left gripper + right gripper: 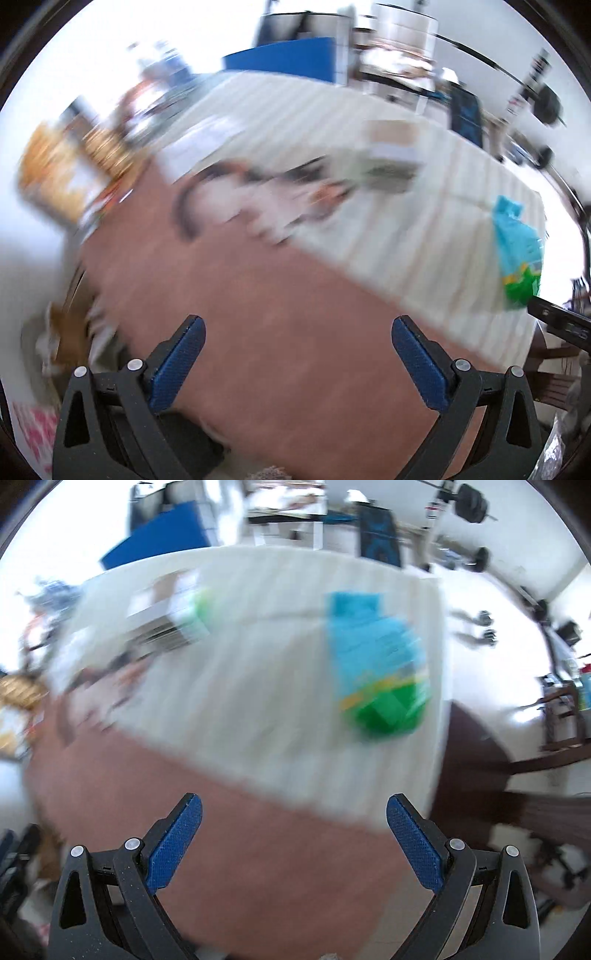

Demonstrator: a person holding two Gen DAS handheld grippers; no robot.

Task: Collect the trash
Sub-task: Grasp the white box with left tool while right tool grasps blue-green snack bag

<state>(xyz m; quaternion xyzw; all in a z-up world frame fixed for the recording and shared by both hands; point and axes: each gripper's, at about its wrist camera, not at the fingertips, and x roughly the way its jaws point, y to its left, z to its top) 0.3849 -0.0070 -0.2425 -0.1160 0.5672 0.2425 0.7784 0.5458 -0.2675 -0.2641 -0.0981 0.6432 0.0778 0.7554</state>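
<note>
Both views are blurred, so small details cannot be told. Directly in front of the left gripper (297, 325) and the right gripper (293, 803), whose jaws stand wide apart, the brown tabletop (258, 302) is bare. Farther on lies a white striped cloth (258, 686). On it, to the right, a blue-green packet (376, 664) lies alone with bare cloth around it. To the left a cluttered heap of papers and boxes (295, 184) blocks the way. A yellow package (55, 173) stands at the left edge.
</note>
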